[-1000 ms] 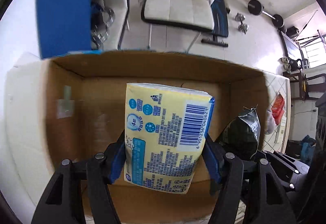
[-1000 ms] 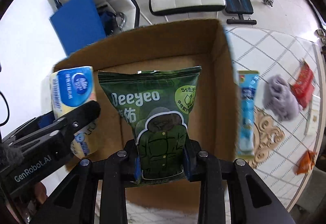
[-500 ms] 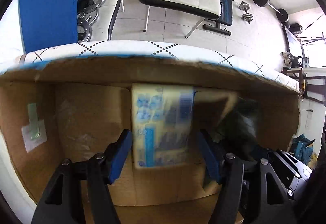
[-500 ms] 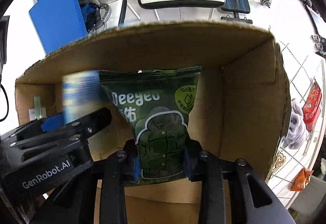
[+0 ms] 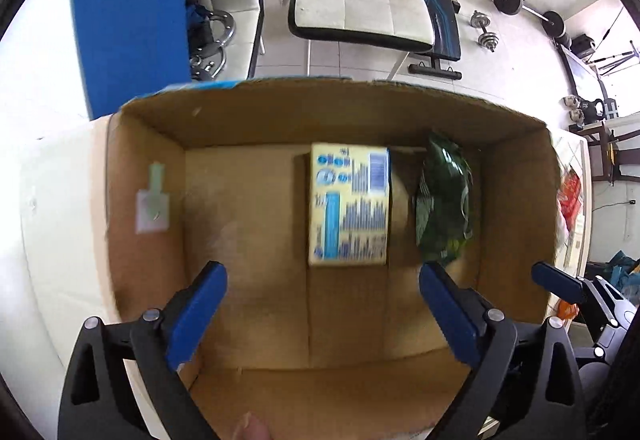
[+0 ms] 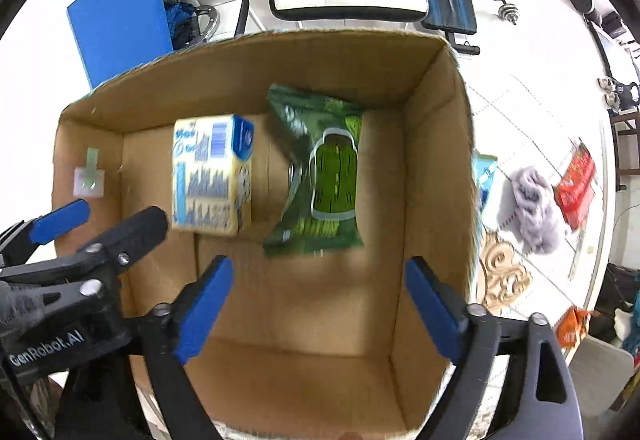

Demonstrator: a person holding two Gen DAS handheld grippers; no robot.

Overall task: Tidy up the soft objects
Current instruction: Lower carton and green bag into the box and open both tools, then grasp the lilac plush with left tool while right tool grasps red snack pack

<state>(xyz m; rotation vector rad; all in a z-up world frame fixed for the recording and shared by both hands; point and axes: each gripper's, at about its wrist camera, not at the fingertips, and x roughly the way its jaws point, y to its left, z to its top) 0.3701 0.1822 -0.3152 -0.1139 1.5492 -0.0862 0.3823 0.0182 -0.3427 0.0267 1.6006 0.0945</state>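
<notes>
A yellow tissue pack and a green wipes packet lie side by side on the floor of an open cardboard box. They also show in the right wrist view: the tissue pack and the green packet in the box. My left gripper is open and empty above the box, behind the tissue pack. My right gripper is open and empty above the box, behind the green packet. The left gripper appears at the left of the right wrist view.
On the patterned table right of the box lie a blue packet, a grey cloth, a red packet and an orange packet. A blue board, white chairs and dumbbells stand on the floor beyond.
Both grippers have opened and let go: the tissue pack and the green packet have dropped onto the box floor. Both grippers have pulled back above the box.
</notes>
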